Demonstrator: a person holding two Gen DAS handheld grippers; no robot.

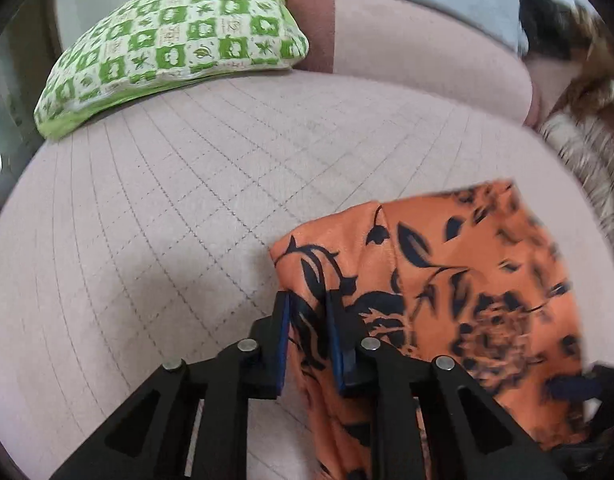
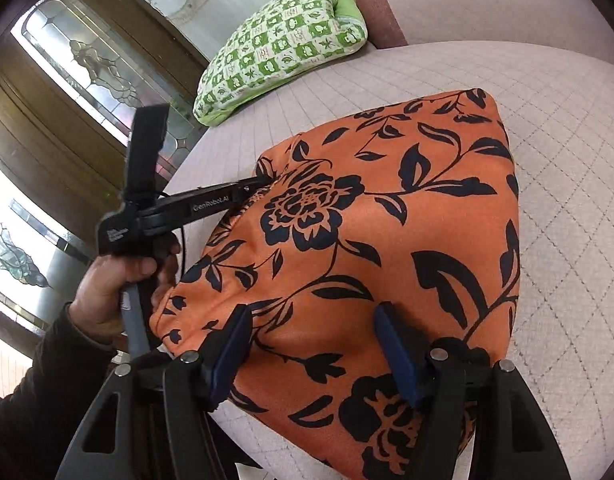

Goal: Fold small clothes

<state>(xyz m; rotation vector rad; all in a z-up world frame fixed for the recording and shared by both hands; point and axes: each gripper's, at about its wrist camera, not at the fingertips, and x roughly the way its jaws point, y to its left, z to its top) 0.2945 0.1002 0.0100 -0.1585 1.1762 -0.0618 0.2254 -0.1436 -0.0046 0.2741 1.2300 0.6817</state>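
Note:
An orange garment with a black flower print [image 2: 367, 240] lies folded on the pale quilted sofa seat [image 2: 567, 140]. In the left wrist view the garment [image 1: 467, 280] fills the lower right. My left gripper [image 1: 309, 308] has its blue-padded jaws narrowly apart around a fold at the garment's left edge; the cloth runs between them. It also shows in the right wrist view [image 2: 259, 180], nosed into the garment's far left side. My right gripper [image 2: 311, 344] is open, its jaws standing wide over the garment's near part, with the cloth bulging between them.
A green and white checked cushion [image 1: 175, 44] lies at the back left of the seat, against the pink backrest [image 1: 407, 40]. A striped fabric [image 1: 587, 168] sits at the right. A wooden door with leaded glass [image 2: 87, 72] stands left of the sofa.

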